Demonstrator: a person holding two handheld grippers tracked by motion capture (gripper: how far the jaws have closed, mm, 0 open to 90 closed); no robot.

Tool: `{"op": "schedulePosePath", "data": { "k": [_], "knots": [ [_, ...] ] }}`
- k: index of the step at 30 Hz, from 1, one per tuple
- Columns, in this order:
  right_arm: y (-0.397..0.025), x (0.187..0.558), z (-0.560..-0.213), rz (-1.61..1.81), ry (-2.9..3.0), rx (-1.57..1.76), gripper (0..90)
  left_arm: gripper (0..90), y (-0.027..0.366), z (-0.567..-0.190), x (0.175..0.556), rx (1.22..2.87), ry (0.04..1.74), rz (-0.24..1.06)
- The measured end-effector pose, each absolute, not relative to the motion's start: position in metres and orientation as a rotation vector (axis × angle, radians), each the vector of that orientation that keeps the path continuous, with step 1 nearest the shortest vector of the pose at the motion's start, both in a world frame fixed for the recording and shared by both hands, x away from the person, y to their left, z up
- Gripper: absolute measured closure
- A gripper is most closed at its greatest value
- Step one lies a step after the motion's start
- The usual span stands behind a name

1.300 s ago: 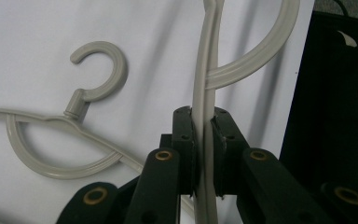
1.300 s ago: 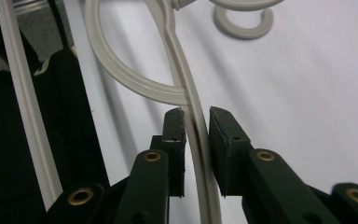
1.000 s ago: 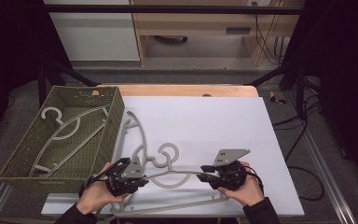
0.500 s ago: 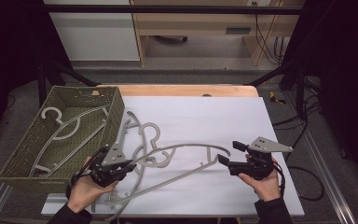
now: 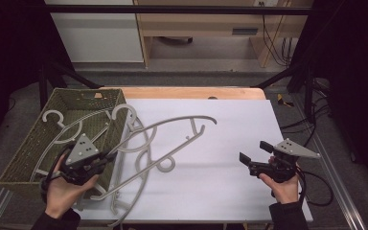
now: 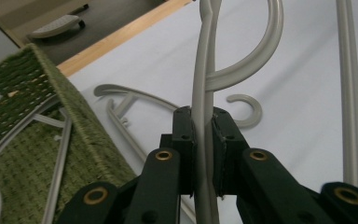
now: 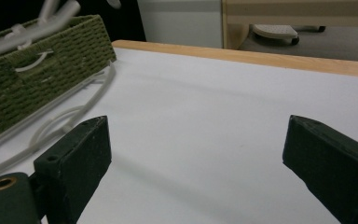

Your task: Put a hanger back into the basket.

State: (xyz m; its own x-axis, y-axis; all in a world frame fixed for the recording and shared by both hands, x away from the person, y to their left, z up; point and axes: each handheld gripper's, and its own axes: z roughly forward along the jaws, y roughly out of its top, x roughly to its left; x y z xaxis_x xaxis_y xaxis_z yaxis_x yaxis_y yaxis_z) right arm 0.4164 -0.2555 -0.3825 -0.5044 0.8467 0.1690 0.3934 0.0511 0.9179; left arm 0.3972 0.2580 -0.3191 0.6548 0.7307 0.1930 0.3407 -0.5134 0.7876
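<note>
The hanger (image 6: 203,84) clamped in the left gripper (image 6: 203,154) is looking like smooth pale grey plastic with a soft, slightly satin sheen along its rounded bars. The gripper's jaws are showing as matt black plastic with brass-coloured rivets, and the right gripper (image 7: 205,168) is showing the same dull black, faintly grainy pads. At the left, the basket (image 5: 24,158) is appearing as rough olive-green woven fibre with a coarse, ribbed texture. The table (image 5: 249,139) is lying under a matt white, smooth sheet, while its far edge is showing light, lightly varnished wood.
</note>
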Motion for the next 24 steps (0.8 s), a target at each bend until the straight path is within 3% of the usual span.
{"op": "schedulePosePath", "data": {
  "k": [10,24],
  "knots": [
    [-0.258,0.417,-0.384,1.414,1.914,1.260,6.4,81.5,0.290,-0.289,0.414,2.082,0.870,0.799],
    [-0.256,0.420,-0.388,1.384,1.935,1.255,5.9,81.5,0.335,-0.272,0.454,2.023,0.977,0.849]
  ]
}}
